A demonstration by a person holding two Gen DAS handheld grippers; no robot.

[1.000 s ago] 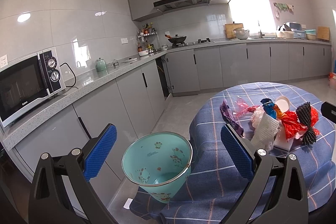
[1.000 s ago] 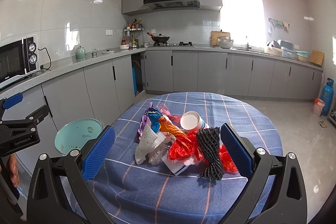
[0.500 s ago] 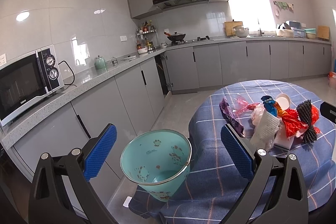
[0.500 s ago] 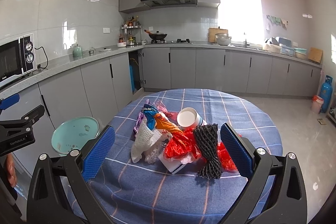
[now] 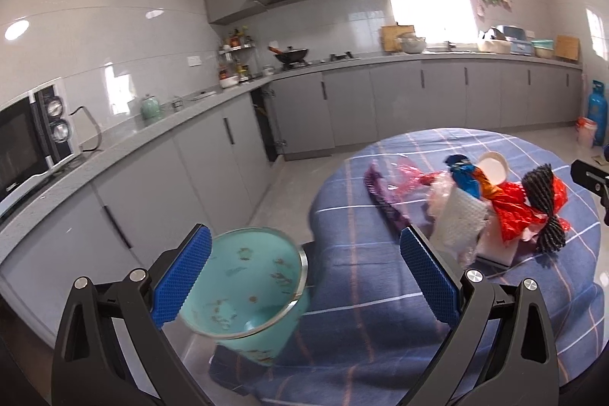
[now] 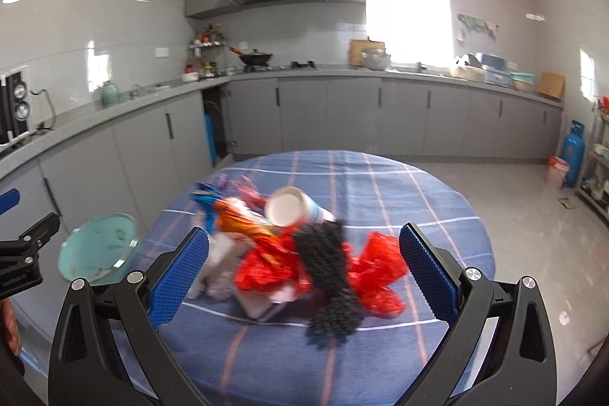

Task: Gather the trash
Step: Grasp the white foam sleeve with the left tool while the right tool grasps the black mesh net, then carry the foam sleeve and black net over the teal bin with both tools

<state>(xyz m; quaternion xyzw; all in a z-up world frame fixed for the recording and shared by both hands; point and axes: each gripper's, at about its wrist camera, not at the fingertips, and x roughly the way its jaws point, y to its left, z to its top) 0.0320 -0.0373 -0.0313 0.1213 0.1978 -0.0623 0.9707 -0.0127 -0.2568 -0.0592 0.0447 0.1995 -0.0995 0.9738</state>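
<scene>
**Both grippers spread wide above bin and trash heap**

We hold the left gripper (image 5: 304,276) with its blue pads far apart and nothing between them. Through its gap we see the teal bin (image 5: 243,292), tilted in the fisheye view, its metal rim next to the draped edge of the tablecloth (image 5: 361,292). The left pad overlaps the bin's rim in the picture; we cannot tell whether they touch.

Our right gripper (image 6: 304,273) is likewise spread wide and holds nothing. It points at the trash heap (image 6: 297,253) near the middle of the round table (image 6: 418,185). The heap is blurred in this view, but we make out a black net (image 6: 331,276) lying across red plastic (image 6: 377,273), a white cup (image 6: 289,206) on its side behind them, an orange and blue wrapper (image 6: 228,219) to the left, and a white box (image 6: 259,307) beneath the pile. From the left wrist we also see a purple wrapper (image 5: 384,200) at the heap's near edge and white foam mesh (image 5: 460,223) leaning against the box.

The bin stands off the table's left side, below its edge, apart from the heap. A microwave (image 5: 26,143) sits on the counter (image 5: 171,132) along the wall.
</scene>
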